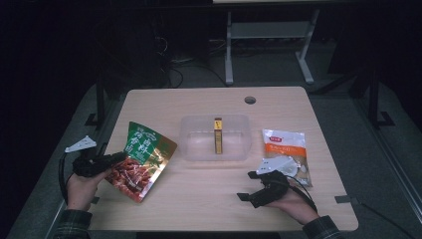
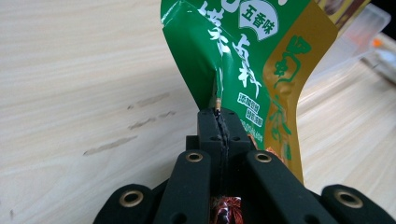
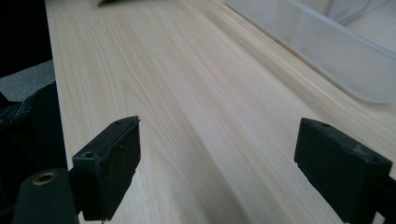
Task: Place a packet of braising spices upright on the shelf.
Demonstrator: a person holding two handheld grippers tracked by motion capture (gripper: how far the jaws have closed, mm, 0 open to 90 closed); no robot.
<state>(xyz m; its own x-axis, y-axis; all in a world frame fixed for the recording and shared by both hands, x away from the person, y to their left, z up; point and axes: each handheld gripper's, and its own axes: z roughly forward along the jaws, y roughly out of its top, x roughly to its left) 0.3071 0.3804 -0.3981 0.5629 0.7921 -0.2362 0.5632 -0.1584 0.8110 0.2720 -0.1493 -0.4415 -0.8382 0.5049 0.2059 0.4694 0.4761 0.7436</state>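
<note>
High view: clear tub (image 1: 191, 130) holds upright yellow box (image 1: 218, 135); left fingers (image 2: 218, 122) pinch green pouch (image 1: 141, 160); right fingers (image 3: 112, 158) spread.

The high view is dim: around the lit wooden table (image 1: 209, 199) the room sinks into near black. Both gripper views are brighter and evenly lit. Glare streaks the green snack bag (image 2: 224, 56), and the clear plastic tub (image 3: 336, 51) blurs behind it.
</note>
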